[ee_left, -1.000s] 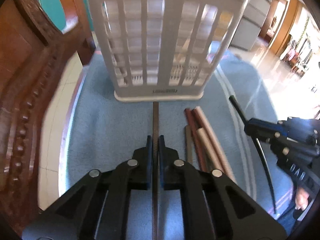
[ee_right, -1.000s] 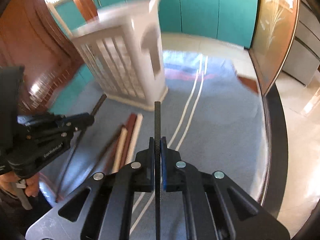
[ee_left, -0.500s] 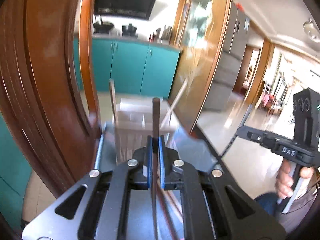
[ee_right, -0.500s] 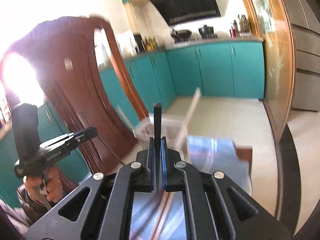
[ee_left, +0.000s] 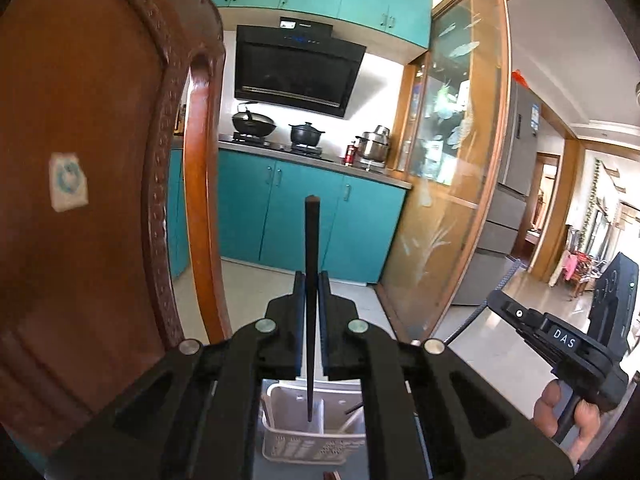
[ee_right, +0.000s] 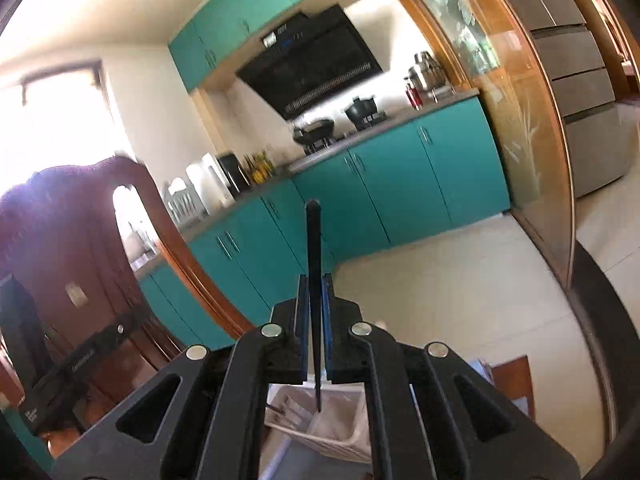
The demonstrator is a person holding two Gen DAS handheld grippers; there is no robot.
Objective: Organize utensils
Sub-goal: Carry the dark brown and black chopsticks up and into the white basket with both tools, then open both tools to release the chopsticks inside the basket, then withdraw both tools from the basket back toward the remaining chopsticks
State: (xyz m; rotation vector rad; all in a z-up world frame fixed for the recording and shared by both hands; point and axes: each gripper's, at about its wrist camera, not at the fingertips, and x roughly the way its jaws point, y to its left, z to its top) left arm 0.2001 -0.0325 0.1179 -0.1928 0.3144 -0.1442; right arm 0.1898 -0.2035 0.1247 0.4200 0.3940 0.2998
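While both grippers point out across the kitchen, each one pinches a single chopstick. The left gripper (ee_left: 311, 280) has its black jaws pressed together on a dark brown wooden chopstick (ee_left: 311, 248), which stands between the pads with its blunt end up against the teal lower cabinets (ee_left: 280, 216) and its thin tip hanging down over the white slatted plastic utensil basket (ee_left: 288, 436). That basket sits low in the left wrist view, seen through the gap in the gripper frame, with a white divider inside and what looks like another dark stick leaning in its right compartment.

The right gripper (ee_right: 315, 284) is likewise clamped on a thin black chopstick (ee_right: 314, 248), upright between the blue-edged pads, its lower tip over the white basket (ee_right: 340, 424) seen at the bottom of the right wrist view. The basket appears blurred here, so its contents cannot be told.

At the right edge of the left wrist view the right gripper (ee_left: 496, 300) shows from the side, carried by a hand (ee_left: 568, 416) wrapped around its handle. A carved dark red wooden chair back (ee_left: 92, 160) fills the left of that view. Beyond, a black range hood (ee_left: 296, 68) hangs over a wok and a black pot on the counter, and an amber glass sliding door (ee_left: 452, 184) stands to the right.
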